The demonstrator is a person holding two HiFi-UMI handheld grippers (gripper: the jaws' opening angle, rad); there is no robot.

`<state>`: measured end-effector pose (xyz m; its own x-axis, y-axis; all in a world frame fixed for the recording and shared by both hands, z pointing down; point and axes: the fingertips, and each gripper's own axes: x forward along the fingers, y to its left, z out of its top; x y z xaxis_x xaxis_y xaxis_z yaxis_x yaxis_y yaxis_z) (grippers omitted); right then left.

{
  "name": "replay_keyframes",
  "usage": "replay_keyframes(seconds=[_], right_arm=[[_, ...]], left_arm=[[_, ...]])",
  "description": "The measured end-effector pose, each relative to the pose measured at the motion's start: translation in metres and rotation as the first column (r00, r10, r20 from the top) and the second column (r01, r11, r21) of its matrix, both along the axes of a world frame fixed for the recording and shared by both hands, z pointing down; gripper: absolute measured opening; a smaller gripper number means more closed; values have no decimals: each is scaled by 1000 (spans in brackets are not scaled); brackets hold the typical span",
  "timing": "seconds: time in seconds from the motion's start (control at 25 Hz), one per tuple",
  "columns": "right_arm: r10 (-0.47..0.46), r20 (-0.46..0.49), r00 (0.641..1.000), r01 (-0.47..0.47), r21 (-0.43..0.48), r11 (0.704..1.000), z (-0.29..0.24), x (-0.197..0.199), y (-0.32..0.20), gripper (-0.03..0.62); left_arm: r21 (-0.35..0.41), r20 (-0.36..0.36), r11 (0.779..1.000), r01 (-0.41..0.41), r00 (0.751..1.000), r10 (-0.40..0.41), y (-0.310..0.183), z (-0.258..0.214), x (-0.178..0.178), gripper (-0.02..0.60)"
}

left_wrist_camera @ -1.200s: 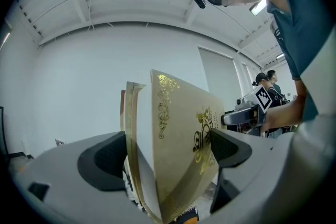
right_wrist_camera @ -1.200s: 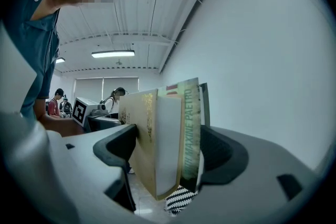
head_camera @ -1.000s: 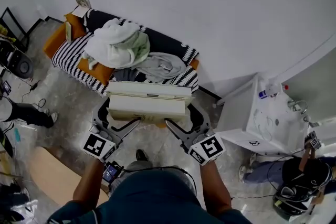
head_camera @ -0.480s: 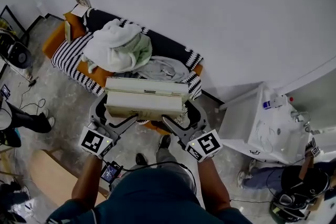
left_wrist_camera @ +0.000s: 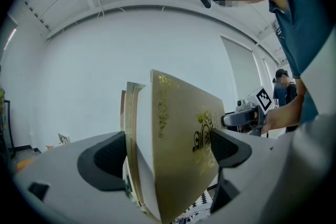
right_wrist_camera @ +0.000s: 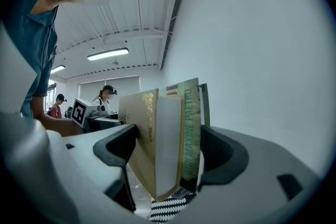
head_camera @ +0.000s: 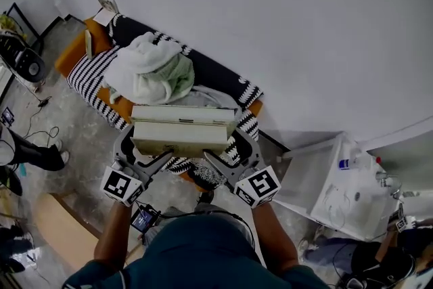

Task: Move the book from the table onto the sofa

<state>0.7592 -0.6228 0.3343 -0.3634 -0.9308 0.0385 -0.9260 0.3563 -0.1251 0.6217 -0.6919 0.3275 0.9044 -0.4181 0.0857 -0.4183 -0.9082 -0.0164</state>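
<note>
— Holding what, the left gripper point(left_wrist_camera: 169, 152)?
— The book point(head_camera: 181, 130). Its jaws are closed on the book's left end, with one dark pad against each face. The cream cover with gold ornament lies against the right-hand pad.
— And the right gripper point(right_wrist_camera: 167, 147)?
— Much the same at the book's right end. Its jaws are drawn in onto the book, pads pressed to both sides. In that view a second volume with a green spine point(right_wrist_camera: 190, 128) sits flat against the cream one, inside the same grip.
— So where is the book?
— Off any surface, carried level between the two grippers, its long side running left to right. In the head view it overlaps the near edge of the sofa point(head_camera: 91, 71), toward the sofa's right end. I cannot tell how high above the seat it is.
— What's on the sofa?
— It has a black-and-white striped cover, with orange cushions point(head_camera: 71, 56) showing at its edges. A white heap of cloth point(head_camera: 145, 64) lies in the middle. A grey garment point(head_camera: 206, 95) is to the right of that, just behind the book.
— Anything else around?
— A white wall point(head_camera: 284, 17) stands behind the sofa. A white cabinet point(head_camera: 338, 189) is to the right, well apart from it. The corner of a wooden table point(head_camera: 57, 227) shows at near left, with grey floor point(head_camera: 74, 139) between.
</note>
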Motion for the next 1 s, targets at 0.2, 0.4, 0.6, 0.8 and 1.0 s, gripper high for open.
replay_keyframes(seconds=[0.2,0.4,0.6,0.8,1.0], right_arm=[[-27,1,1000,27,2,1000,8,24,-38,394],[-54,20,998,54,-27,998,21,27,-58,394],[-39,23,999,40,-44,998,39,40,-87,394],[-5,46,999,9,-95,995,69,39,-117,394],[5,56,998,3,-143,990,106,33,-142,396]], left_arm=[[7,2,1000,28,1000,-28,-35,7,22,483],[-25,16,998,52,999,-51,-52,23,22,483],[-58,48,997,51,998,-48,-84,45,34,483],[-84,51,996,5,999,-1,-117,72,38,483],[-149,80,989,4,997,7,-143,111,31,483]])
